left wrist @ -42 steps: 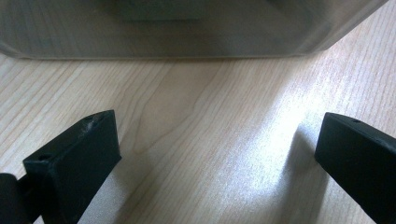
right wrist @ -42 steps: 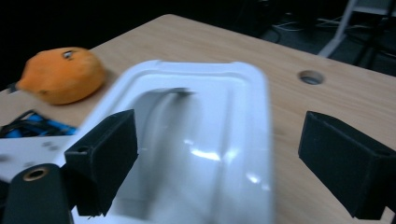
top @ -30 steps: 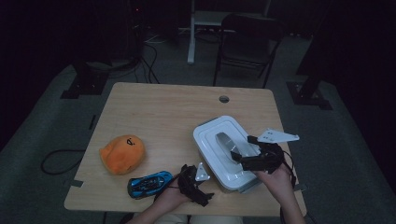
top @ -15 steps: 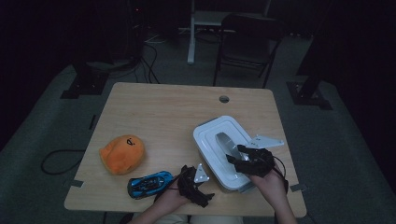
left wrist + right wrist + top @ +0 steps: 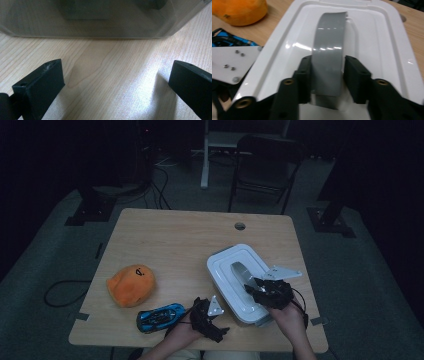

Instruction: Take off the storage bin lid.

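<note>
Now right gripper (image 5: pixel 327 75), jaws just closing, clamps grey handle (image 5: pixel 328 50) of white lid (image 5: pixel 227 270); left gripper (image 5: pixel 117 82) gapes, idle. Next, likely: lift straight.

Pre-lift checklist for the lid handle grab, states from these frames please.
1. Right gripper fingers on both sides of the grey handle: ok, they have just been closing with the handle between them.
2. Fingers fully clamped on the handle: cannot tell, a slim gap may remain.
3. White lid seated flat on the box: ok.
4. Left gripper open, resting on the table beside the box wall: ok.
5. Blue toy car and orange plush apart from the box: ok.
</note>
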Available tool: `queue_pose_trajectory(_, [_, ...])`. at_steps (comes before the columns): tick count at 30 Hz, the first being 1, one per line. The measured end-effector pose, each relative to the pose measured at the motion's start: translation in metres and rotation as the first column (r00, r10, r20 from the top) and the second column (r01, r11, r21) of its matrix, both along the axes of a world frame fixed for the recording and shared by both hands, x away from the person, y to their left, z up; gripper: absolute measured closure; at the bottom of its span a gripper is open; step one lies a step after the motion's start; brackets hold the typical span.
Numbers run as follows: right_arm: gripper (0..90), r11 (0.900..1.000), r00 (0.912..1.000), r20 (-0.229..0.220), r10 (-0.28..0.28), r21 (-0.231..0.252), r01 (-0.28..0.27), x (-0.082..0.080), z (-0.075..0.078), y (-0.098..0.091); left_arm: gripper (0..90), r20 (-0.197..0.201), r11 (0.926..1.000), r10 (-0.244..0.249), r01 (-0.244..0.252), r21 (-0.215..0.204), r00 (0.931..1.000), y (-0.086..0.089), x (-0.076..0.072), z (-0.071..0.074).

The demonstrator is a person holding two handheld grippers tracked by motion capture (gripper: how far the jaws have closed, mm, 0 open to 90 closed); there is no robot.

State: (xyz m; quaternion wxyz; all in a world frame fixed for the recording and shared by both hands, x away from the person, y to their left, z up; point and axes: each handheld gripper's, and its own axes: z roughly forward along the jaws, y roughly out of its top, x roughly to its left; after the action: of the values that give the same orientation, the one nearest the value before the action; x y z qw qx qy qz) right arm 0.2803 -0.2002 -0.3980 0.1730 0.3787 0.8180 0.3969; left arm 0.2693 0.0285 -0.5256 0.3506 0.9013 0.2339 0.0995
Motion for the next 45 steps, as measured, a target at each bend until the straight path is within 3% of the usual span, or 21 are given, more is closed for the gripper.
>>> queue_pose_trajectory(5, [67.0,0.9996,1.0,0.008,-0.005,-0.027,0.005,-0.001,0.002,0.004,0.5,0.0,1.0,0.005,-0.005,0.0,1.0,0.0,0.0,0.0])
queue_pose_trajectory(12, [67.5,0.9998,0.9995,0.026,-0.017,-0.006,0.017,-0.004,0.01,0.004,0.5,0.0,1.0,0.004,-0.004,0.0,1.0,0.0,0.0,0.0])
queue_pose_trajectory(22, [67.6,0.9987,0.9947,0.093,-0.044,0.027,0.042,-0.004,0.036,-0.001,0.5,-0.001,1.0,0.003,-0.003,0.001,1.0,0.0,0.0,0.0])
queue_pose_trajectory(33, [67.6,0.9941,0.9858,0.135,-0.099,0.057,0.092,0.02,0.057,-0.019,0.5,-0.001,1.0,0.005,-0.005,0.001,1.0,0.0,-0.001,0.0])
queue_pose_trajectory(40, [67.6,0.9872,0.9774,0.144,-0.155,0.06,0.148,0.037,0.061,-0.032,0.5,-0.002,1.0,0.004,-0.004,0.002,1.0,0.001,-0.001,0.0])
queue_pose_trajectory(45, [67.7,0.9779,0.9665,0.152,-0.207,0.061,0.2,0.049,0.061,-0.044,0.5,-0.001,1.0,0.004,-0.004,0.003,1.0,0.001,-0.001,0.0])
